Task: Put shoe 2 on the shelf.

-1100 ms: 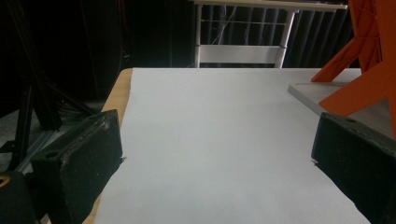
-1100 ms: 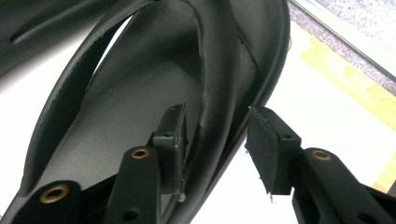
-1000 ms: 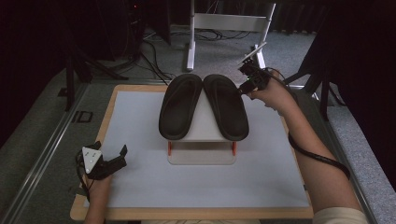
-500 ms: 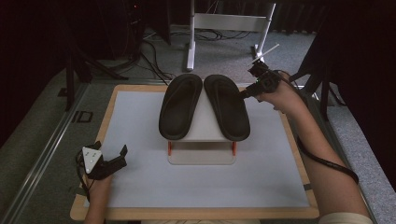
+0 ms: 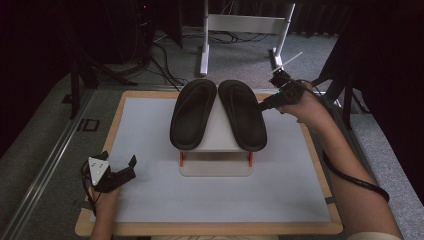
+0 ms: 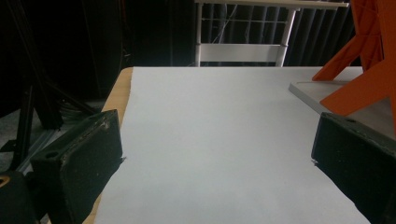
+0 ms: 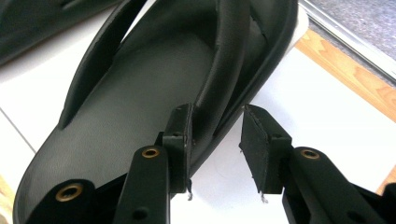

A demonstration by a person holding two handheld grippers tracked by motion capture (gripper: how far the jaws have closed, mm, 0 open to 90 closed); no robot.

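Two black flip-flops lie side by side on a white stand (image 5: 216,136) with orange legs: the left flip-flop (image 5: 192,117) and the right flip-flop (image 5: 243,119). My right gripper (image 5: 263,105) is at the right flip-flop's outer edge. In the right gripper view the right flip-flop (image 7: 126,98) has its strap and rim between the jaws of my right gripper (image 7: 217,128). The jaws have just been closing. One pad is by the strap and a gap remains at the other, so the gripper is open. My left gripper (image 5: 119,162) rests open on the mat at the lower left, its jaws (image 6: 217,158) wide with nothing between them.
A white mat (image 5: 150,200) covers a wood-edged board (image 5: 320,150). The stand's orange leg (image 6: 369,70) and base plate (image 6: 313,93) lie right of the left gripper. A white metal frame (image 5: 245,25) stands on the floor behind. A cable (image 5: 350,175) trails along the right forearm.
My right hand has shifted to the right, off the right flip-flop's top toward its outer edge. The left gripper has not moved.
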